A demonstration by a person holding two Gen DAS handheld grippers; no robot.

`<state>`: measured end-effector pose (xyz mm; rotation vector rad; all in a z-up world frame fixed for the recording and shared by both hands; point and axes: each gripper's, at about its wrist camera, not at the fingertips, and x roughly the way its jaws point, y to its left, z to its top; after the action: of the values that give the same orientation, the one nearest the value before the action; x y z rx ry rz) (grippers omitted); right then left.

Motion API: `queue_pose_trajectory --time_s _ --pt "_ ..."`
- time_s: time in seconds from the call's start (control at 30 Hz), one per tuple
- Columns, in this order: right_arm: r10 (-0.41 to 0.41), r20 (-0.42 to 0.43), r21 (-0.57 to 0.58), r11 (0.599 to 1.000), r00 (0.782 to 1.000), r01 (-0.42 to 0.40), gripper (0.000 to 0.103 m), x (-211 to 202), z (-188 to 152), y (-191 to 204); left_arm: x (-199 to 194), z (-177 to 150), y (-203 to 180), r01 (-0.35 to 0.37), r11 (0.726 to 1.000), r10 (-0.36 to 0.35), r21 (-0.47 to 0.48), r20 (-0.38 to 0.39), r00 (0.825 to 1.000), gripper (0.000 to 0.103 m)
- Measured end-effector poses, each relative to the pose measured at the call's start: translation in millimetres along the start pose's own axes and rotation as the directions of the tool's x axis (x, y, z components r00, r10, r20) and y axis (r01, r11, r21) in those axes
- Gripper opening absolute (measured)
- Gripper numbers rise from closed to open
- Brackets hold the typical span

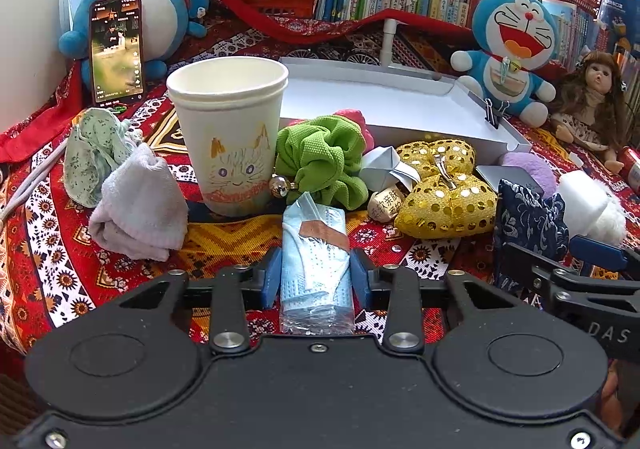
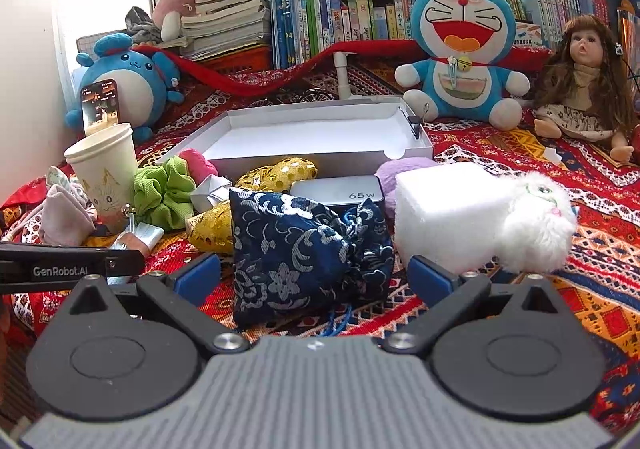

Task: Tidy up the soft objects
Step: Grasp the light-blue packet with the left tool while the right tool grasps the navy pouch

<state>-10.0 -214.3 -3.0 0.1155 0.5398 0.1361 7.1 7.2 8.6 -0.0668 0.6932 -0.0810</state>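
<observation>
A light blue face-mask packet in clear wrap [image 1: 316, 249] lies on the patterned red cloth, and my left gripper [image 1: 316, 277] is shut on it, a blue pad against each side. A navy brocade pouch [image 2: 296, 245] sits between the wide-apart fingers of my right gripper [image 2: 314, 277], which is open and not touching it. Beyond lie a green scrunchie [image 1: 320, 161], gold sequin hearts [image 1: 448, 193], a grey folded cloth [image 1: 140, 209], a white foam block [image 2: 444, 209] and a fluffy white cat toy [image 2: 536, 221]. The shallow white tray [image 2: 304, 159] behind them holds nothing.
A paper cup with a cat drawing [image 1: 232, 137] stands left of the scrunchie. A charger brick [image 2: 340, 189] lies behind the pouch. A Doraemon plush [image 2: 460, 49], a doll [image 2: 580, 89], a blue plush with a phone [image 1: 116, 49] and shelves of books line the back.
</observation>
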Motion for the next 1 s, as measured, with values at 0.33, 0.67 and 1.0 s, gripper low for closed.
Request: queue_pose_trajectory --time_s 0.33,0.67,1.0 --pt "-0.011 -0.003 0.004 1.0 1.0 0.011 0.103 10 -1 4 -1 -1 2 0.011 1.0 -0.011 -0.003 -0.006 1.0 0.035" --pt "-0.027 -0.002 0.007 1.0 1.0 0.027 0.103 19 -2 2 2 -3 0 0.011 1.0 -0.011 0.005 -0.003 1.0 0.038" --pt "-0.031 -0.002 0.008 0.999 1.0 0.031 0.103 24 -2 3 11 -5 -7 -0.011 0.999 0.011 0.046 0.008 1.0 0.051"
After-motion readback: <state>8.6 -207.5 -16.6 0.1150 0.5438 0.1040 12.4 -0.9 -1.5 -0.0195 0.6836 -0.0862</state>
